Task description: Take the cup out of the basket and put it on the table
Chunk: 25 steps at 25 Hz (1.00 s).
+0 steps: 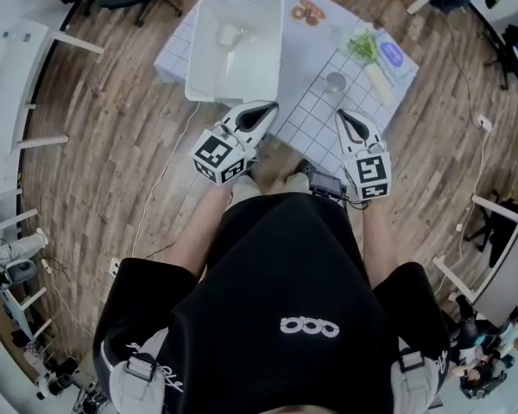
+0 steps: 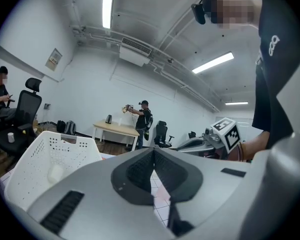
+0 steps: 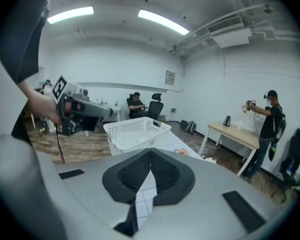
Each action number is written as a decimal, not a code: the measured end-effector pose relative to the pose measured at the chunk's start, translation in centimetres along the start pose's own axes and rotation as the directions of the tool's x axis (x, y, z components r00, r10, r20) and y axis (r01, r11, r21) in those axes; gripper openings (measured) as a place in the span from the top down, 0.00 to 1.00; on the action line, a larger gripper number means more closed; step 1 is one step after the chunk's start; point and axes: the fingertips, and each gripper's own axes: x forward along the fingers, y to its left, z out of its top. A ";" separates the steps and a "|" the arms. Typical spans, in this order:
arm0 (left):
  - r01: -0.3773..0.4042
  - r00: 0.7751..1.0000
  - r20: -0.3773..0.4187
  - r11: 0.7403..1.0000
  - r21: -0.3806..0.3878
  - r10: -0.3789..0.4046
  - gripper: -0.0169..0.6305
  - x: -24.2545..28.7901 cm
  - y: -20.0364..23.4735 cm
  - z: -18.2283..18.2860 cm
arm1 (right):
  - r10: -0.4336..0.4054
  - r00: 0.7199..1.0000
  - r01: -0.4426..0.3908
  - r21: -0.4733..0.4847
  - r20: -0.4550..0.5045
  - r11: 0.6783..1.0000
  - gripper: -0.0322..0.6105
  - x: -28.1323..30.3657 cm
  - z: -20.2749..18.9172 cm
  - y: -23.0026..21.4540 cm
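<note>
Pale object [image 1: 230, 36] in basket [image 1: 193, 54]: washed out, indistinct. Items [image 1: 382, 56] at table's [image 1: 313, 115] 1 o'clock end: too small to identify.

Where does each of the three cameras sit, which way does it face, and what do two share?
Head view: on the person's head, facing steeply down at table, basket, left gripper, right gripper; black shirt, forearms show.
Left gripper view: on that gripper, facing across the room; shut jaws, person's torso show.
Right gripper view: likewise; shut jaws, left hand show.
Both gripper views share the basket and the opposite gripper.
</note>
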 end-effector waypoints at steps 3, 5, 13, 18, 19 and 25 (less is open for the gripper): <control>-0.007 1.000 0.021 1.000 -0.003 0.007 0.96 -1.2 -0.3 0.3 | 0.030 0.997 -0.036 0.084 0.068 0.996 0.91 -1.6 2.1 1.9; -0.015 0.999 0.033 1.000 -0.004 0.015 0.96 -2.0 -0.4 0.6 | 0.033 0.996 -0.040 0.084 0.085 0.996 0.91 -2.1 3.0 2.8; -0.048 0.998 0.048 0.999 -0.008 0.048 0.96 -4.8 0.1 0.3 | 0.071 0.994 -0.077 0.061 0.086 0.995 0.91 -1.7 4.1 5.7; -0.065 0.997 0.048 0.998 -0.008 0.065 0.96 -6.0 0.6 0.0 | 0.085 0.993 -0.089 0.057 0.076 0.994 0.91 -1.3 4.1 6.5; -0.069 0.997 0.046 0.998 -0.005 0.069 0.96 -6.1 0.7 0.0 | 0.087 0.994 -0.092 0.059 0.072 0.994 0.91 -1.2 4.1 6.6; -0.105 0.992 0.068 0.994 -0.010 0.105 0.96 -6.9 1.5 0.2 | 0.098 0.993 -0.102 0.063 0.060 0.993 0.91 -0.5 3.9 7.1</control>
